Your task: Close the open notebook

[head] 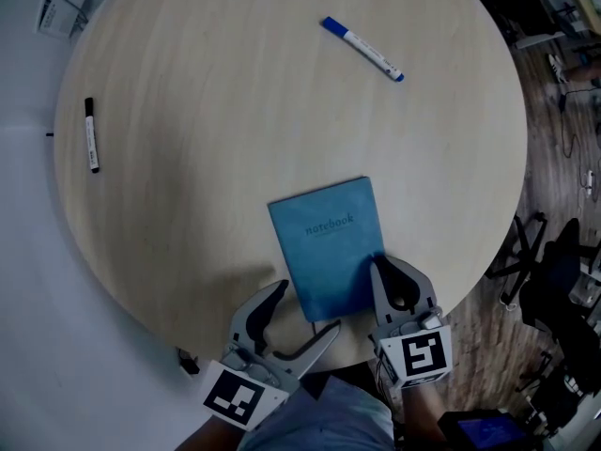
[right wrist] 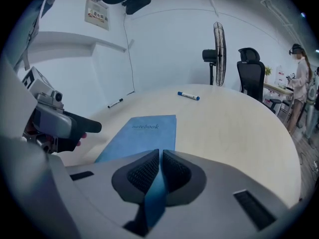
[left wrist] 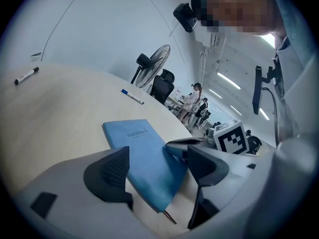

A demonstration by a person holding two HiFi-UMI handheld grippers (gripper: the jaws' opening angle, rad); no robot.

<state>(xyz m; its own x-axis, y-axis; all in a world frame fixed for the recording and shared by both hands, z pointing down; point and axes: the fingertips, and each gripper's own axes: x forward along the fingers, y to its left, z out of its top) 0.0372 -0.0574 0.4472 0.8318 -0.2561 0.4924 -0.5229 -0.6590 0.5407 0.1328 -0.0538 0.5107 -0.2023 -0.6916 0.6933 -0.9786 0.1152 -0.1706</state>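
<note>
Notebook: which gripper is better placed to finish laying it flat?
Right. The right gripper is shut on the near edge of the blue notebook, seemingly lifted off the table; the left gripper is open beside it, holding nothing.

Open table [head: 235,101] — blue pen [head: 362,49], black marker [head: 91,134]

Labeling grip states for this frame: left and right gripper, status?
Left gripper: open, holding nothing.
Right gripper: shut on the notebook.
</note>
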